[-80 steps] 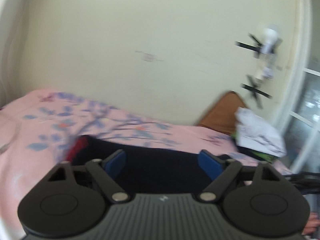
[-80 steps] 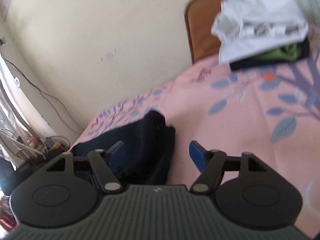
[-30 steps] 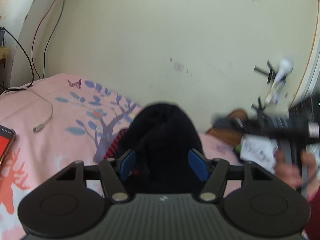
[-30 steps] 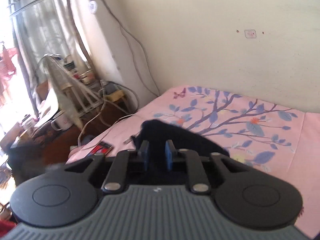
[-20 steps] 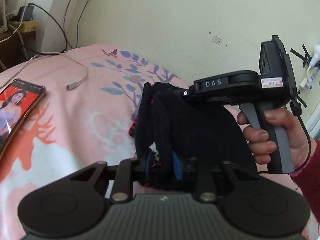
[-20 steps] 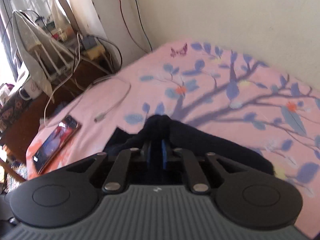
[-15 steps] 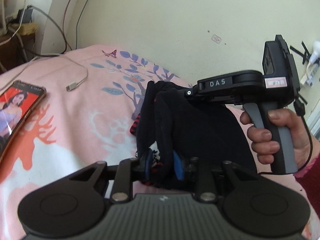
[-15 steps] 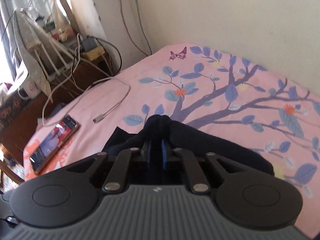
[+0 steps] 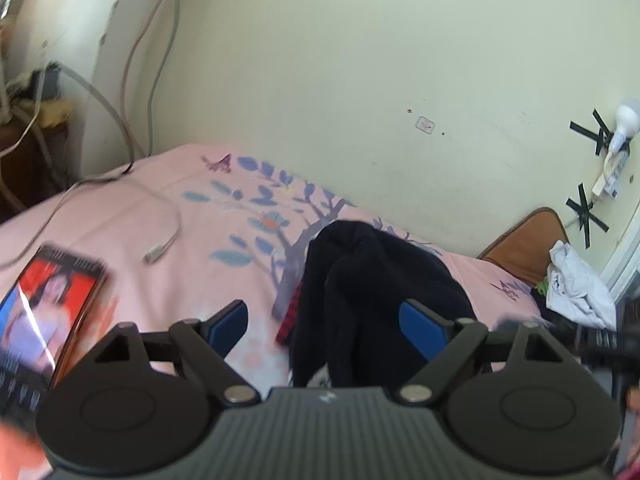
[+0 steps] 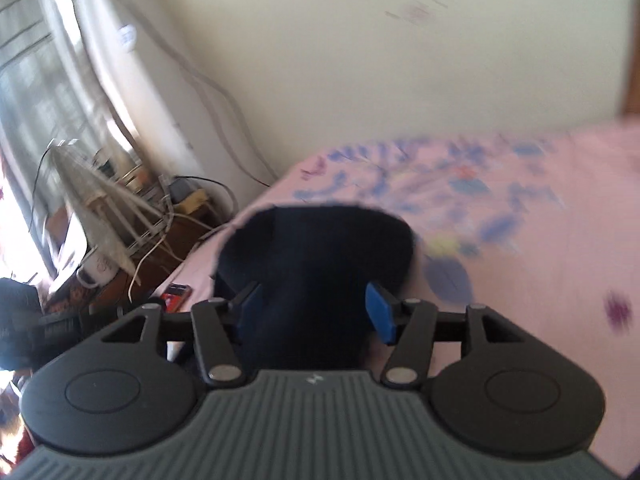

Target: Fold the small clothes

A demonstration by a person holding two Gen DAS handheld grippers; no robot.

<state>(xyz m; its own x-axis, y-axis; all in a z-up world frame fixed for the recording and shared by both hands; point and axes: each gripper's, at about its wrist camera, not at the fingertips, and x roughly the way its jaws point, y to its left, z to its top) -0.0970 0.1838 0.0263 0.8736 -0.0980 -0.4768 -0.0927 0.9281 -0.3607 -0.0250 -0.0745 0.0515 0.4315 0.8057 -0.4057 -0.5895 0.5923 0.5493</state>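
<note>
Both claws let go of the dark garment on the pink bedsheet

Half a second ago the left claw [image 9: 322,322] and the right claw [image 10: 314,308] were each pinched shut on the black garment [image 9: 360,280]; now the jaws of both are opening, blue pads clear of the cloth though it sits between them. The garment rests in a bunched, doubled heap on the pink bedsheet [image 9: 180,272], over the printed tree, with a red-striped edge showing at its left side. A phone [image 9: 44,312] and a cable end [image 9: 154,254] lie well to the left of the heap; a white pile of clothes [image 9: 576,292] sits to its far right. The release suggests one fold is finished, though the heap looks lumpy and may need flattening.
</note>
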